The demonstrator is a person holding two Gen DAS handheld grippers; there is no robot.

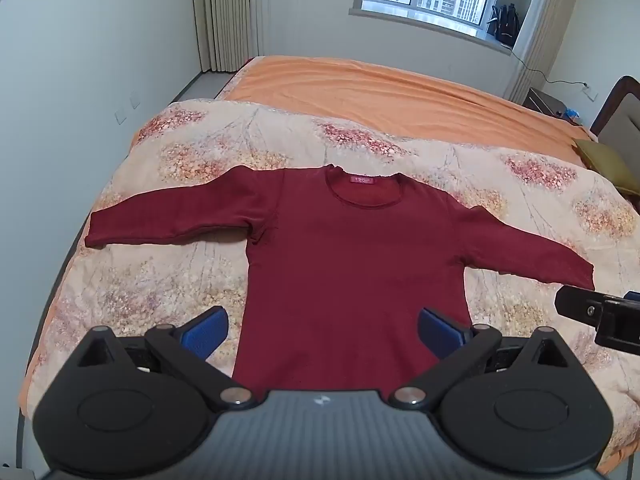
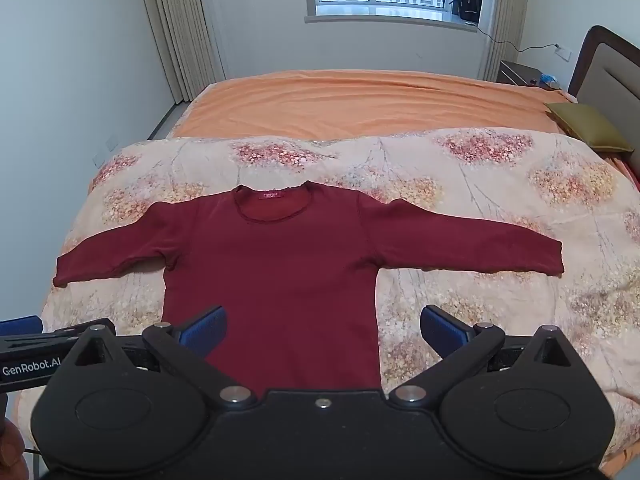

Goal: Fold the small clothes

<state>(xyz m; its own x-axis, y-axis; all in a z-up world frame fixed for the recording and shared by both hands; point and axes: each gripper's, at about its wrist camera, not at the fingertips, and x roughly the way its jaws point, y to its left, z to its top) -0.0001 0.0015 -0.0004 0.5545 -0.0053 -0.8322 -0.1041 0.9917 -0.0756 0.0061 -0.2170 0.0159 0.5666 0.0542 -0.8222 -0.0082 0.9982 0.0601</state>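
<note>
A dark red long-sleeved top [image 1: 352, 264] lies flat and face up on a floral quilt [image 1: 168, 280], both sleeves spread out sideways, neck away from me. It also shows in the right wrist view [image 2: 276, 276]. My left gripper [image 1: 322, 330] is open and empty, held above the top's hem. My right gripper [image 2: 322, 330] is open and empty, held above the hem's right corner. Part of the right gripper [image 1: 600, 316] shows at the right edge of the left wrist view.
The quilt [image 2: 500, 208] covers the near half of a bed with an orange sheet [image 2: 360, 100]. An olive pillow [image 2: 588, 126] and headboard [image 2: 608, 68] are at the right. A wall runs along the left. A window and curtains stand beyond the bed.
</note>
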